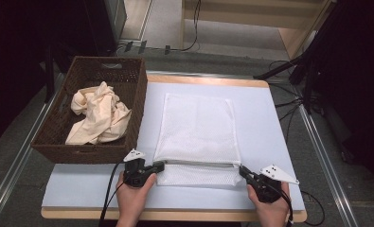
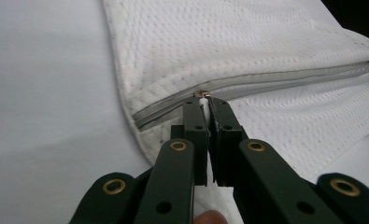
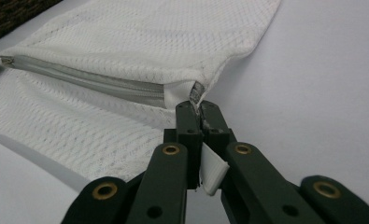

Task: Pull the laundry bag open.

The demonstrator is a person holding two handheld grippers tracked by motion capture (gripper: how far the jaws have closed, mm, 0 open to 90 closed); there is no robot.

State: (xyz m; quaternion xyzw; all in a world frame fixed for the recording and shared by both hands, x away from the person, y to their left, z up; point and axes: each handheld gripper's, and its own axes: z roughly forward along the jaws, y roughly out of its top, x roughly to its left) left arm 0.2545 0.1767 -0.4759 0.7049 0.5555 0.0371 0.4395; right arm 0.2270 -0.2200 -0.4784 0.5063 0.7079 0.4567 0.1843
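Wicker basket [image 1: 128, 101] blocks left flank; table [image 1: 265, 118] bare right of mesh bag [image 1: 199, 127].

Mesh bag [image 1: 197, 132] flat at table [image 1: 270, 123] centre, zipper [image 2: 266, 79] along its near edge, basket [image 1: 137, 94] just left of bag, cloth [image 1: 99, 113] inside basket, left gripper [image 1: 162, 165] at bag's near-left corner, right gripper [image 1: 242, 170] at near-right corner.

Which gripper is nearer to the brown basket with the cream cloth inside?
The left. The left gripper grips the zipper pull at the mesh bag's near left corner, just below the basket. The right gripper pinches the bag's near right corner, across the bag from the basket.
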